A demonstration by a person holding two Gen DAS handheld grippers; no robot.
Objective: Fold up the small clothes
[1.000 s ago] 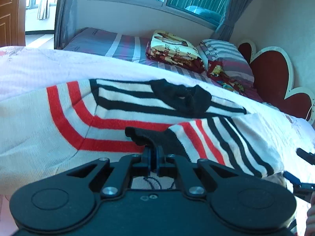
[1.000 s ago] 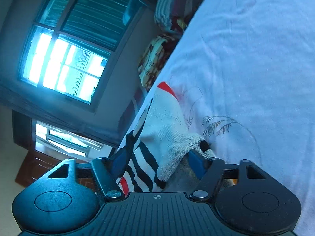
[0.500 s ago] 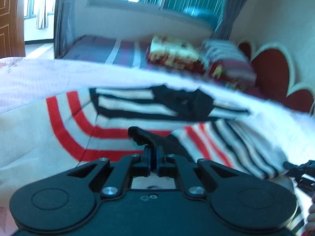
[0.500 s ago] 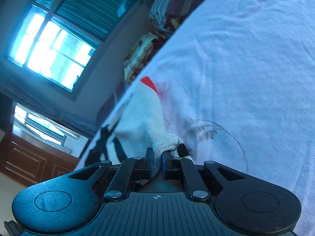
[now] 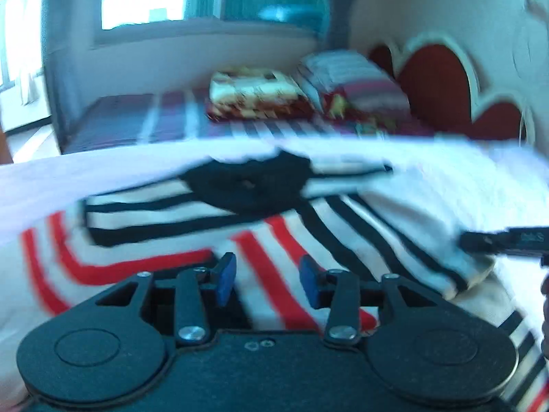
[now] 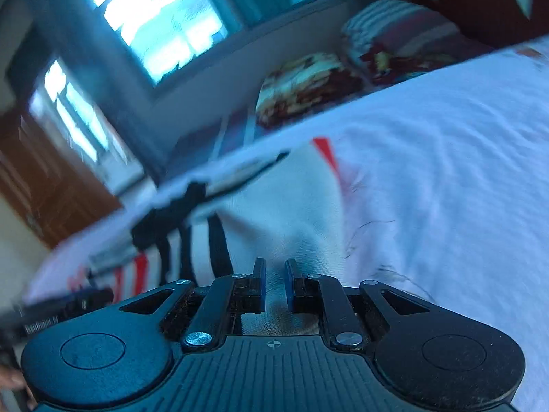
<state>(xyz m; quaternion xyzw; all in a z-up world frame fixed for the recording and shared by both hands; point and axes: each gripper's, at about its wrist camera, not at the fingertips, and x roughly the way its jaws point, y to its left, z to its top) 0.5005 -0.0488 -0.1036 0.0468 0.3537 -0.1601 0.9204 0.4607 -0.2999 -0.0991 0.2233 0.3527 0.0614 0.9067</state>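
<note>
Left wrist view. The left gripper [image 5: 267,281] is held low and roughly level over the striped sweater [image 5: 192,219], pointing toward the head of the bed. Its jaws are spread wide, the blue pads [image 5: 224,278] framing a red stripe with nothing between them; whether the tips touch the knit cannot be told. The sweater lies flat on the white bedsheet [image 5: 480,171], its black collar [image 5: 250,185] at the far edge and one sleeve [image 5: 394,237] folded across the body. At the right edge the right gripper [image 5: 504,240] reaches in just beside the sleeve's cuff end. Only this view shows the red scalloped headboard [image 5: 446,82] in full, behind the striped pillows [image 5: 353,79] and a folded patterned blanket [image 5: 254,92]. The frame is motion-blurred.

Right wrist view. The right gripper [image 6: 274,285] is rolled, so the bed edge runs diagonally. Its jaws are parted by a narrow gap and lie over plain white knit of the sweater [image 6: 291,206], which fills the gap; a pinch is not evident. Only this view shows the wooden door [image 6: 44,178] and the bright window [image 6: 154,17]. The left gripper [image 6: 65,305] appears at the lower left.
</note>
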